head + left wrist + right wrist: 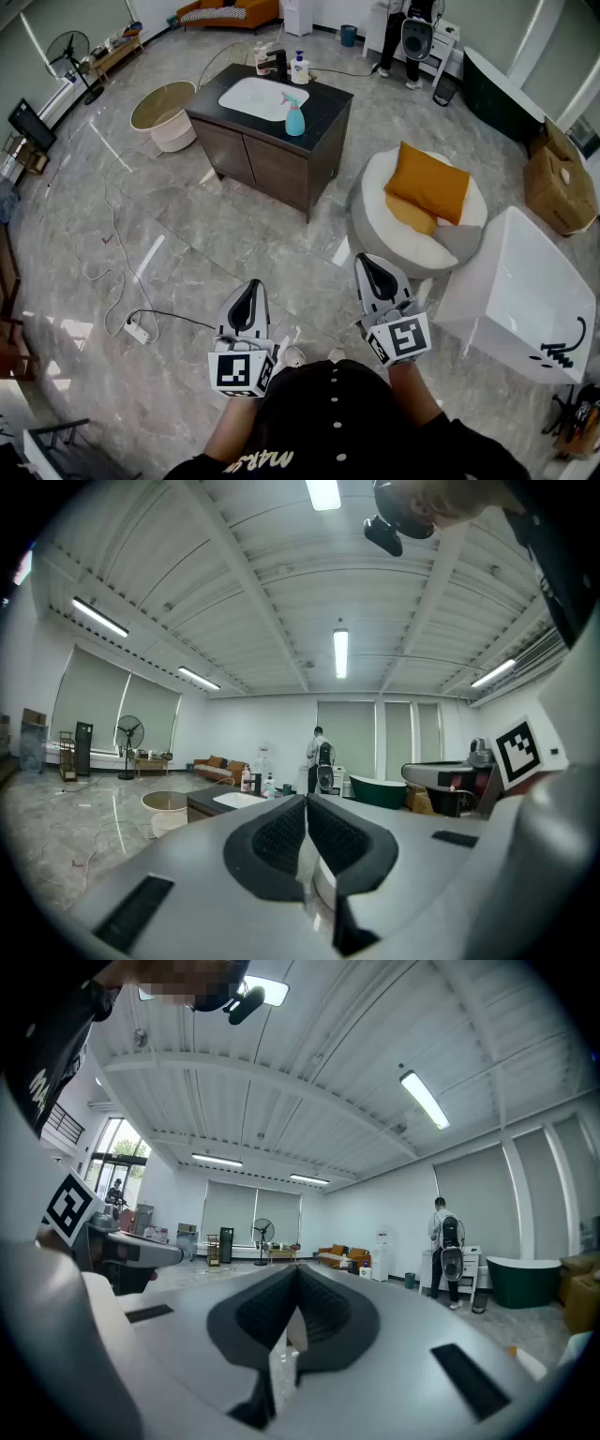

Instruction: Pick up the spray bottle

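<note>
A light-blue spray bottle (294,115) with a pink trigger stands on the dark vanity counter (323,108), right of the white basin (255,97), far ahead of me. My left gripper (247,295) and right gripper (372,272) are held level near my body, well short of the vanity. Both have their jaws pressed together with nothing between them. The left gripper view shows the shut left gripper (307,803) with the vanity (220,802) small in the distance. The right gripper view shows the shut right gripper (297,1274) facing the far room.
On the counter's back edge stand a faucet (277,62) and pump bottles (300,67). A round white pouf (417,220) with an orange cushion and a white bathtub (525,291) lie to the right. A round tub (164,112) and floor cables (117,281) are on the left. A person (398,37) stands far back.
</note>
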### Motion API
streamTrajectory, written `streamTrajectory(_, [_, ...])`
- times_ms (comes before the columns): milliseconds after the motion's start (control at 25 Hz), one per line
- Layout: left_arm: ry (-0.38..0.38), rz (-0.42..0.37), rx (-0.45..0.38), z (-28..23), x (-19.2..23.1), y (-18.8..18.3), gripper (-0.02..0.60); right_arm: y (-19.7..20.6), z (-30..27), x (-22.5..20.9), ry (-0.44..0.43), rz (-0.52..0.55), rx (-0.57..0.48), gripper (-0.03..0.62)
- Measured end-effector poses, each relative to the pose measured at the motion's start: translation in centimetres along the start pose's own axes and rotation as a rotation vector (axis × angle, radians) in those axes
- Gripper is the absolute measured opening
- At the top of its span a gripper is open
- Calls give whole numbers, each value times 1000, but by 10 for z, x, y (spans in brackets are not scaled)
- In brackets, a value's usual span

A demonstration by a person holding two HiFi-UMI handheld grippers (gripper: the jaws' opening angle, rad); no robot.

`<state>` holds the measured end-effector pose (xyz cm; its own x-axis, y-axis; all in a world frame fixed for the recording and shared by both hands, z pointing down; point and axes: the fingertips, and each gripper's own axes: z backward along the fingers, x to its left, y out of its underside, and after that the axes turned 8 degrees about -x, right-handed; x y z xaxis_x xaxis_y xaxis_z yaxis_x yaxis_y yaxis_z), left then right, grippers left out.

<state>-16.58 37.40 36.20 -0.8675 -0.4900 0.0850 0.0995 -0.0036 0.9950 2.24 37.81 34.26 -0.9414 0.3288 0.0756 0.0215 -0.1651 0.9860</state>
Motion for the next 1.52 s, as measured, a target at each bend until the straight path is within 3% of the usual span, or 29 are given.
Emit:
streamTrajectory(520, [-4,17,10,0,12,7,17,5,-10,6,-8,0,-7,-5])
streamTrajectory(960, [22,19,39,-6,35,19,17,22,-24,1,49,-16,16,-6])
streamTrajectory(1520, [-19,6,33,-109,74,22,17,45,-126,-52,15,-30,2,-5])
